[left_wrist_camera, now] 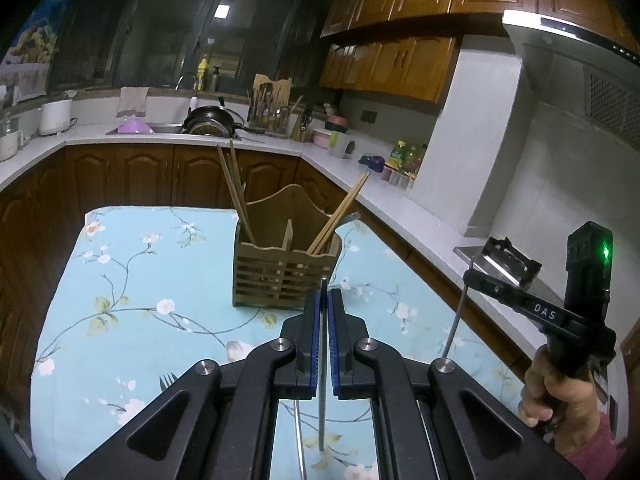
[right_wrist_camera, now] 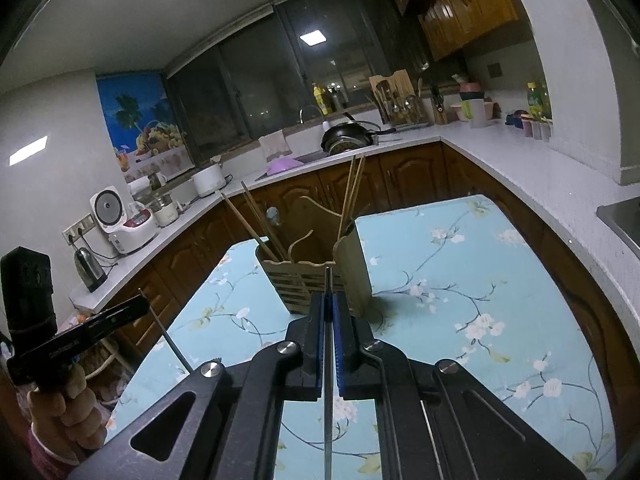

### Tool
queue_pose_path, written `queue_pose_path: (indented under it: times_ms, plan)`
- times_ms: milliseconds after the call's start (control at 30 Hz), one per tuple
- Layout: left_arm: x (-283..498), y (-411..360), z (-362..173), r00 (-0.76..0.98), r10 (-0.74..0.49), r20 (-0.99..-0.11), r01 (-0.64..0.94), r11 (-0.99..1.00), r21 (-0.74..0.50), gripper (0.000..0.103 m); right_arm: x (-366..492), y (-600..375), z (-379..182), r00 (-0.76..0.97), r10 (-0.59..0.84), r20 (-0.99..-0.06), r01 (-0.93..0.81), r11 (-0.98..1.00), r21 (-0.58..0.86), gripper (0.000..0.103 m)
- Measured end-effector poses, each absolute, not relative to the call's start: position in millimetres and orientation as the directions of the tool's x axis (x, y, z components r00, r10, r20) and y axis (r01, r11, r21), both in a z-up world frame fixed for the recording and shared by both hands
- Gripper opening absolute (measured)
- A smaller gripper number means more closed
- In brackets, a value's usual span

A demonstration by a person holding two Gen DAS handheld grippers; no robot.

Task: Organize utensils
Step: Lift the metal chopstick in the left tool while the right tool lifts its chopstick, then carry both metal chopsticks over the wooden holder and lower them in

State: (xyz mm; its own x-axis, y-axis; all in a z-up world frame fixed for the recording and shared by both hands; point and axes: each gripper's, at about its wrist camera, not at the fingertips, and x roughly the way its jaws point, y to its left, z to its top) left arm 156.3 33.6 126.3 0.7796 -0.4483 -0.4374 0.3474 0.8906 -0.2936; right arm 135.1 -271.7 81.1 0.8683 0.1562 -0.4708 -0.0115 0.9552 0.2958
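Observation:
A wooden slatted utensil holder (left_wrist_camera: 286, 268) stands on the floral blue tablecloth (left_wrist_camera: 140, 280), with wooden chopsticks (left_wrist_camera: 236, 192) leaning in its left and right compartments. It also shows in the right wrist view (right_wrist_camera: 316, 280). My left gripper (left_wrist_camera: 325, 300) is shut on a thin metal chopstick (left_wrist_camera: 322, 360), just in front of the holder. My right gripper (right_wrist_camera: 329, 304) is shut on another metal chopstick (right_wrist_camera: 328, 380), close to the holder's front. The right gripper also shows in the left wrist view (left_wrist_camera: 472, 272), to the right, and the left gripper in the right wrist view (right_wrist_camera: 140, 304), to the left.
A fork (left_wrist_camera: 167, 380) lies on the cloth by my left gripper's left arm. A white counter (left_wrist_camera: 400, 200) runs behind and right of the table, with a sink, pan (left_wrist_camera: 212, 120), bottles and a rice cooker (right_wrist_camera: 128, 220).

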Motion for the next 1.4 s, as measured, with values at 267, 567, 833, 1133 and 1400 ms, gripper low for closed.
queue_pose_path:
  times_ms: [267, 567, 833, 1133, 1400]
  plan:
    - [161, 40, 132, 0.801, -0.439, -0.407, 0.341, 0.894, -0.291, 0.002, 140, -272, 89, 0.880, 0.155, -0.449, -0.017, 0.955, 0.296, 0.004]
    - [176, 49, 151, 0.841, -0.419, -0.343, 0.338, 0.901, -0.271, 0.002, 159, -271, 110, 0.903, 0.142, -0.405, -0.025, 0.959, 0.282, 0.004]
    - [209, 51, 177, 0.881, -0.395, -0.261, 0.337, 0.910, -0.240, 0.002, 199, -271, 144, 0.939, 0.122, -0.322, -0.026, 0.958, 0.286, 0.004]
    - [275, 43, 183, 0.912, -0.351, -0.213, 0.304, 0.926, -0.223, 0.002, 262, -273, 167, 0.963, 0.097, -0.251, -0.019, 0.955, 0.295, 0.004]
    - [330, 28, 164, 0.932, -0.305, -0.195, 0.260, 0.939, -0.224, 0.002, 308, -271, 163, 0.977, 0.055, -0.206, 0.002, 0.963, 0.268, 0.004]
